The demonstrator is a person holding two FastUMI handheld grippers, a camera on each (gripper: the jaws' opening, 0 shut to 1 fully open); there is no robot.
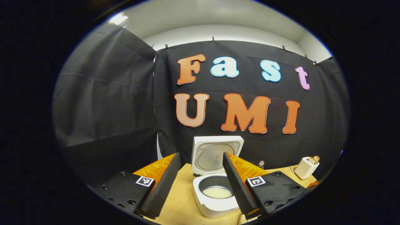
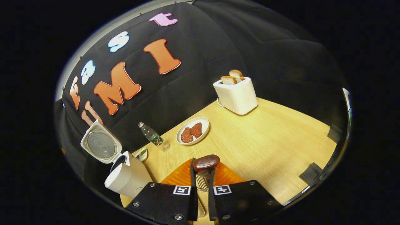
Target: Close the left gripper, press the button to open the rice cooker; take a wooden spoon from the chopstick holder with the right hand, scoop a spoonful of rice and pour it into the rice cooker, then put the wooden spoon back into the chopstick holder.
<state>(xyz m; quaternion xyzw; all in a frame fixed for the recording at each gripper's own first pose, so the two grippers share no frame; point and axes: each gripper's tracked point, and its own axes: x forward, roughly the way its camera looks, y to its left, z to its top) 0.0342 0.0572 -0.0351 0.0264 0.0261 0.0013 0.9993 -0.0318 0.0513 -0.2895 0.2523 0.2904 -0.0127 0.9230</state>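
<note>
The wooden table [image 2: 265, 137] carries my rice cooker [image 1: 215, 193], lid raised, rice in its pot; my left gripper [image 1: 198, 184] hangs before it, fingers spread wide, empty; my right gripper [image 2: 202, 181] is pinched on the wooden spoon [image 2: 205, 163] — bowl up, beyond the fingertips.

You get even overhead light, a ceiling lamp [image 1: 118, 18] glaring far left, sharp centres, strong bending toward edges.
</note>
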